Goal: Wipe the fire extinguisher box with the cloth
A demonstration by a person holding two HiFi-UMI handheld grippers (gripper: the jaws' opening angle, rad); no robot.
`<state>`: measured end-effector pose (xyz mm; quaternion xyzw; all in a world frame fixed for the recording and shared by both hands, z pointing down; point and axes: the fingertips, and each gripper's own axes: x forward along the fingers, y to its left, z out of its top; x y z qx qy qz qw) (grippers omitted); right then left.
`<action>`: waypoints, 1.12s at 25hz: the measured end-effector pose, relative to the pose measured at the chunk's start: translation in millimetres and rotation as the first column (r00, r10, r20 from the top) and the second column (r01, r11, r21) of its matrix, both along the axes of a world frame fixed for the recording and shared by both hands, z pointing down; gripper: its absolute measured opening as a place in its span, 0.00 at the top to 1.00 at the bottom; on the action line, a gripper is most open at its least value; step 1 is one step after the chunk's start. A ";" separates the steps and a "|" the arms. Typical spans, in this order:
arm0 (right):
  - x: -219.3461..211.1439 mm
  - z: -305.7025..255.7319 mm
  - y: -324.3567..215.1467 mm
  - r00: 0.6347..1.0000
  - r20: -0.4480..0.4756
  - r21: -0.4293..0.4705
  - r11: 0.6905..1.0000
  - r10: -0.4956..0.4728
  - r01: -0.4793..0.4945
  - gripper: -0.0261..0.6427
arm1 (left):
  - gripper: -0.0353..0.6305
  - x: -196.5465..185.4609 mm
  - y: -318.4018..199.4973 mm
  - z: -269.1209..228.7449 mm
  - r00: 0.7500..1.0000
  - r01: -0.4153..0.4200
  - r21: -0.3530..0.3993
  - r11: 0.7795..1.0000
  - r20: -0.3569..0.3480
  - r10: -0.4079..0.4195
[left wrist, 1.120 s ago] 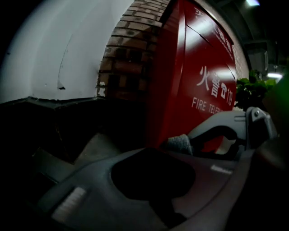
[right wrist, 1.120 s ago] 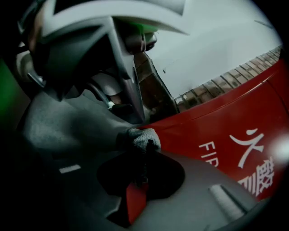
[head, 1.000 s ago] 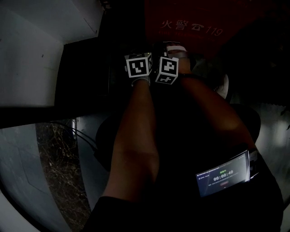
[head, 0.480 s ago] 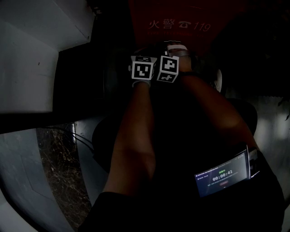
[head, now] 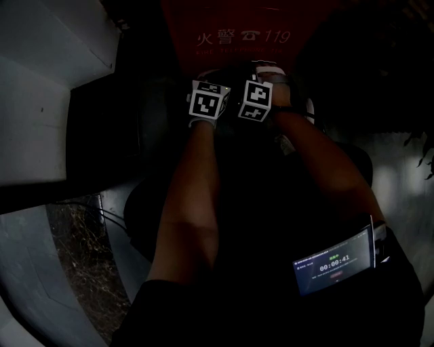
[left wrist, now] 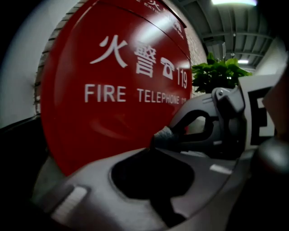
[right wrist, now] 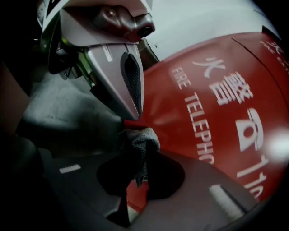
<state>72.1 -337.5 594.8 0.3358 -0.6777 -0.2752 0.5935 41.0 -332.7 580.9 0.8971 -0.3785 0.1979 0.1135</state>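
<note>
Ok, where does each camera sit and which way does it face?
Head view: on the person's head, facing down at the fire extinguisher box; both forearms and marker cubes show.
Left gripper view: on the left hand-held gripper, facing the box's red front; right hand-held gripper at right.
Right gripper view: on that gripper, facing the same front; cloth in its jaws.
Both gripper views share the lettering and cloth.
</note>
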 end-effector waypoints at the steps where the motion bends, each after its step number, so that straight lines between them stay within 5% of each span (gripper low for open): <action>1: 7.8 -0.4 0.3 1.000 -0.004 -0.002 1.000 0.013 -0.013 0.91 | 0.94 6.1 0.4 0.0 1.000 -0.014 0.000 1.000 0.001 0.014; 11: 90.7 3.8 6.8 0.986 -0.085 -0.033 0.989 0.142 -0.145 0.91 | 0.94 44.6 6.2 -6.8 0.994 -0.105 0.016 0.994 -0.041 0.105; 28: 155.6 -5.6 18.9 0.956 -0.180 -0.022 0.971 0.230 -0.238 0.91 | 0.94 38.5 17.2 -10.4 0.994 -0.100 0.008 0.995 -0.051 0.100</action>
